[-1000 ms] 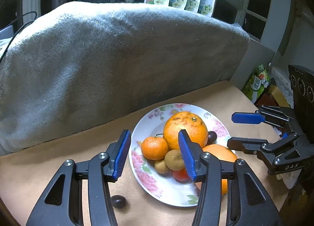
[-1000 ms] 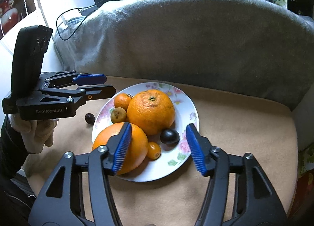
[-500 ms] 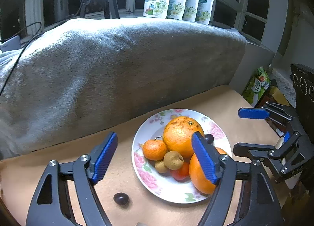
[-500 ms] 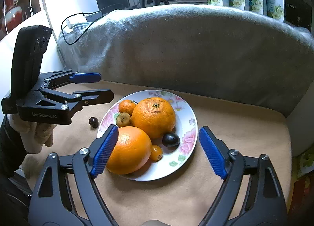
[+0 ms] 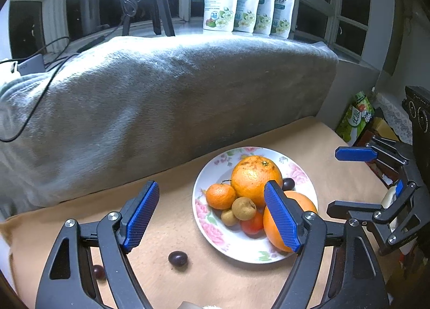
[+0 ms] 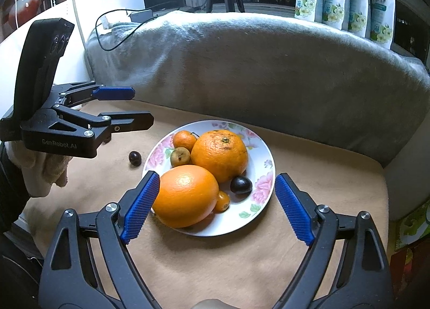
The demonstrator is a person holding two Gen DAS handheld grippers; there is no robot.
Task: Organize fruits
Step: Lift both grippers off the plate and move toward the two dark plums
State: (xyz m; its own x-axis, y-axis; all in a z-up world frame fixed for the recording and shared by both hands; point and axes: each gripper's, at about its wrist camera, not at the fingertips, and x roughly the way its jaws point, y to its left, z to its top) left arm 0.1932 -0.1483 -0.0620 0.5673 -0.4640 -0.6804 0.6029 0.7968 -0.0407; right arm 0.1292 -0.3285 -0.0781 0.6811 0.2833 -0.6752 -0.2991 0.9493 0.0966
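Observation:
A floral plate [image 5: 228,239] [image 6: 258,201] on the tan cushion holds two big oranges [image 5: 254,176] [image 6: 185,195], a mandarin [image 5: 220,196], two small brown fruits [image 5: 243,208], a small red fruit [image 5: 252,224] and a dark plum [image 6: 241,185]. A dark plum [image 5: 178,258] [image 6: 135,157] lies on the cushion left of the plate; another [image 5: 99,272] sits behind my left finger. My left gripper [image 5: 212,216] [image 6: 125,107] is open and empty, above the plate's left edge. My right gripper [image 6: 215,208] [image 5: 346,180] is open and empty, over the plate's near side.
A grey blanket-covered backrest [image 5: 161,99] rises behind the cushion. Several white pouches [image 5: 247,0] stand on the window ledge. A green package [image 5: 354,115] and boxes sit past the cushion's right edge. Cables [image 6: 115,29] trail over the blanket.
Both grippers have opened wider and pulled back and up from the plate. More of the cushion and a second loose plum show now. The fruit has not moved.

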